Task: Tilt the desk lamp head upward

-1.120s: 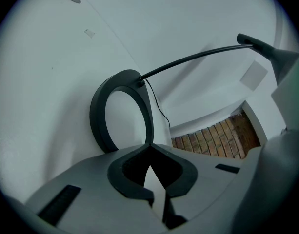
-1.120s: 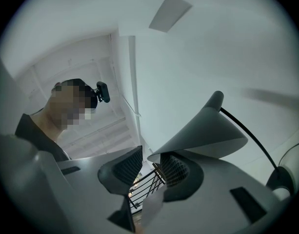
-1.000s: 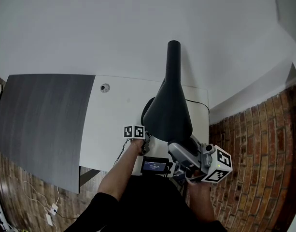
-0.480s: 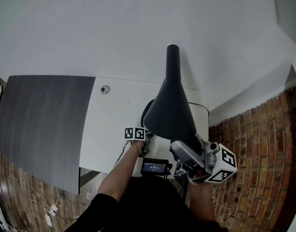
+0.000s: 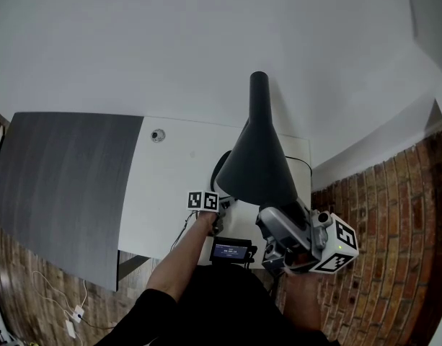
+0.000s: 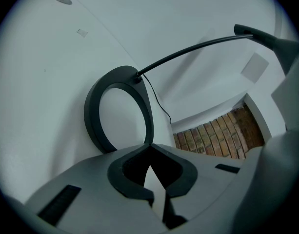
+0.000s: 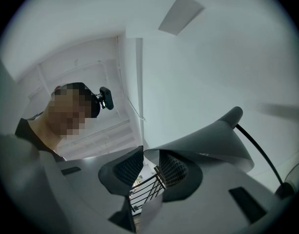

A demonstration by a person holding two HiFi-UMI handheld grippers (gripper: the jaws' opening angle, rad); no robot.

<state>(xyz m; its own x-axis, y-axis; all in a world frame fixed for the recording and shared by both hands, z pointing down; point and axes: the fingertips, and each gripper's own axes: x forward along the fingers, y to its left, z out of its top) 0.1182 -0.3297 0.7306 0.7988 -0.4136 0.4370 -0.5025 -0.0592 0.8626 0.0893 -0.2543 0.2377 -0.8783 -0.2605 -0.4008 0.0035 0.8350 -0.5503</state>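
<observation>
We saw one lamp [image 5: 258, 166] on the worktop [image 5: 170, 179]; jaws of our right gripper [image 7: 150, 165] grasped its shade [image 7: 212, 140] rim; jaws of our left gripper [image 6: 150, 152] were clenched, empty.

Lamp head [image 5: 258, 166]: was matte black, cone and neck alike. Lamp base [image 6: 91, 116]: black ring. Counter [image 5: 170, 164]: was plain white. Panel [image 5: 62, 186] at 9 o'clock: dark grey, faintly streaked. Brickwork [image 5: 379, 215] at 4 o'clock: red-brown with pale joints. Left hand-held gripper [image 6: 150, 150], right hand-held gripper [image 7: 150, 160]: were grey with dark pads. Marker cubes [image 5: 337, 245]: white, bore black square patterns.
</observation>
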